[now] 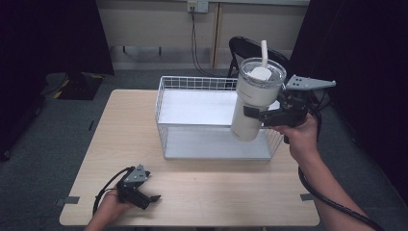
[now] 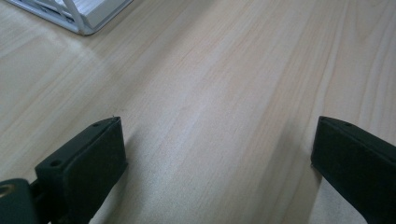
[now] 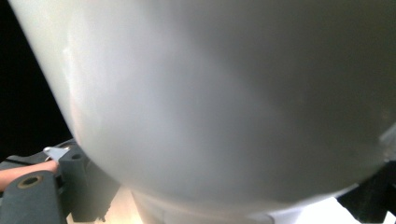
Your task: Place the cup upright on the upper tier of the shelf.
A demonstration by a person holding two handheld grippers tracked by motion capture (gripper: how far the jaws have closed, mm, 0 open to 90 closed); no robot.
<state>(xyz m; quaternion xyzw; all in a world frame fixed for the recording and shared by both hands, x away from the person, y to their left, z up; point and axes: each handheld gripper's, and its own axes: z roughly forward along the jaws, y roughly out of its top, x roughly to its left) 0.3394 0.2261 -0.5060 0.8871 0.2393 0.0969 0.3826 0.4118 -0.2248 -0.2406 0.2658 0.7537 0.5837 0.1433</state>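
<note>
The right gripper (image 1: 257,114) pinches the tumbler (image 1: 254,101) mid-body, tilted above the wire basket (image 1: 166,144) for lowering in; the left gripper (image 1: 153,198) rests spread near the table's front-left corner

Bare table (image 1: 211,187) is left free in front, while the far side is blocked by the wire basket (image 1: 166,139).
</note>
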